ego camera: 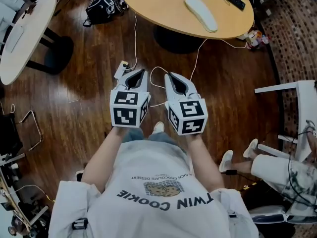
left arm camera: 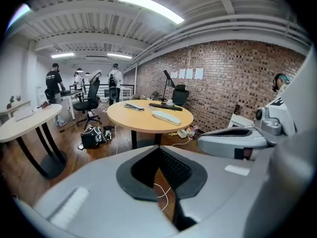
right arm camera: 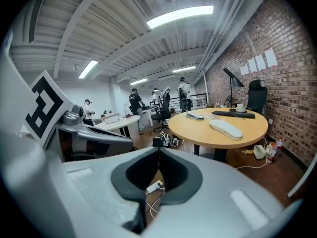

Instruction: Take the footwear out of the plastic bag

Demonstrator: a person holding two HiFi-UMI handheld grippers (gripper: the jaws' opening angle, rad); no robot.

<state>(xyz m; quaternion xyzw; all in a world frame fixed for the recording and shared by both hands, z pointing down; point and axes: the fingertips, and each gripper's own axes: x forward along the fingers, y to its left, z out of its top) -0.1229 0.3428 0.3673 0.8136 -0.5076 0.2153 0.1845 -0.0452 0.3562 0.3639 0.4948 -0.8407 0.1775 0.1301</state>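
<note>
A long, pale, flat item (ego camera: 200,13) lies on the round wooden table (ego camera: 163,11) ahead; it looks like footwear, and I cannot make out any plastic around it. It also shows in the left gripper view (left arm camera: 166,117) and the right gripper view (right arm camera: 225,129). My left gripper (ego camera: 143,71) and right gripper (ego camera: 169,75) hang side by side over the wooden floor, short of the table. Both are shut, tips touching, with nothing in them (left arm camera: 158,147) (right arm camera: 159,148). Each sees the other alongside.
A power strip (ego camera: 122,69) and white cables lie on the floor below the grippers. A black bag (ego camera: 101,6) sits left of the table's base. A white table (ego camera: 20,38) stands at the left. A seated person's legs (ego camera: 267,165) are at the right. People stand far back.
</note>
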